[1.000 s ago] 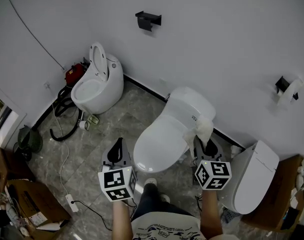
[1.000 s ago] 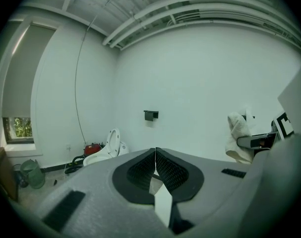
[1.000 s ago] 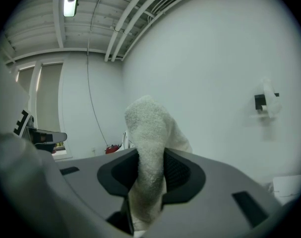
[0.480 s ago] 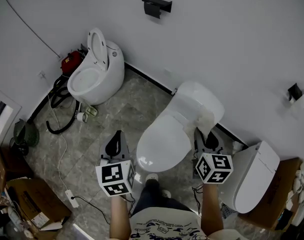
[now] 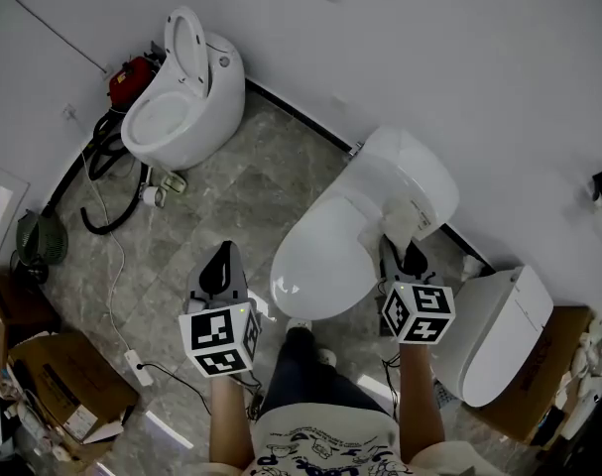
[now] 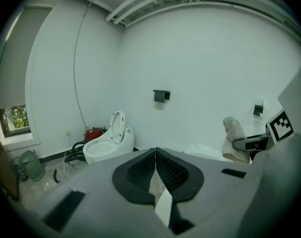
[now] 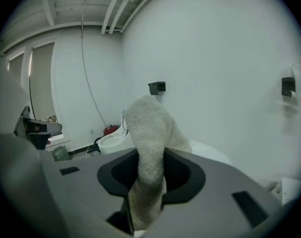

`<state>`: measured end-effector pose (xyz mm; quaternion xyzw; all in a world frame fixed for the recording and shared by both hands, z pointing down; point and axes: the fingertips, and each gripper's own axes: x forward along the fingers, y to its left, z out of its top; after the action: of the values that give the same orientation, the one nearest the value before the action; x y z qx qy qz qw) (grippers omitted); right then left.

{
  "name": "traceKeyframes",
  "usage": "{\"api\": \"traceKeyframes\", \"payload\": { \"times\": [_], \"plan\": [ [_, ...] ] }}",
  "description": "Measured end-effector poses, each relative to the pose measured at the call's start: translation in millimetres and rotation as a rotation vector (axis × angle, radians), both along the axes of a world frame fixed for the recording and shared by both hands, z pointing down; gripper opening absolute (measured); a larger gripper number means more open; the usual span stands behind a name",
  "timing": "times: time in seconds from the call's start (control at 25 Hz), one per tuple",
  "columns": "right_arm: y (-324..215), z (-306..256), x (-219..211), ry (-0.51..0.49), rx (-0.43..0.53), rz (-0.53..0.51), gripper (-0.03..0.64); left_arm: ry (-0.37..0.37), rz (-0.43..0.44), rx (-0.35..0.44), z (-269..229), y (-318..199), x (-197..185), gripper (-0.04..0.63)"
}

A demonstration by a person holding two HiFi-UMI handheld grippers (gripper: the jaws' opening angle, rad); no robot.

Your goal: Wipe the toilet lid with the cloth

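Observation:
A white toilet with its lid down stands in front of me, its tank against the wall. My right gripper is shut on a pale cloth that hangs over the lid's right rear, beside the tank. In the right gripper view the cloth rises thick between the jaws and hides much of the toilet. My left gripper hovers over the floor left of the toilet, shut with nothing in it; in the left gripper view its jaws meet, and the cloth shows at the right.
A second toilet with its seat raised stands at the back left beside a red device and black hoses. A third white toilet lies at the right. Cardboard boxes sit at the left; a cable crosses the marble floor.
The head view has tilted, so everything shifts up the frame. The cloth in my right gripper has come closer to the tank end of the lid. My left gripper holds about the same place.

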<state>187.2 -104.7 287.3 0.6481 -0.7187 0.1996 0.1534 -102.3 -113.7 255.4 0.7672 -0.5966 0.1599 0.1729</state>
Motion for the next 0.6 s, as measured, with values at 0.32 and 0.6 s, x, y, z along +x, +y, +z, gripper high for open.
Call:
{"api": "traceKeyframes", "payload": {
  "times": [0.32,0.6],
  "plan": [
    [-14.0,64.8,-6.5,0.048,-0.112,-0.033,0.112,-0.010,-0.004,-0.078,54.1,-7.4,-10.9,0.009],
    [-21.5,113.5,-9.0,0.058,-0.182,-0.055,0.112,-0.031,-0.012,-0.141,97.2,-4.3,-14.2,0.009]
  ]
}}
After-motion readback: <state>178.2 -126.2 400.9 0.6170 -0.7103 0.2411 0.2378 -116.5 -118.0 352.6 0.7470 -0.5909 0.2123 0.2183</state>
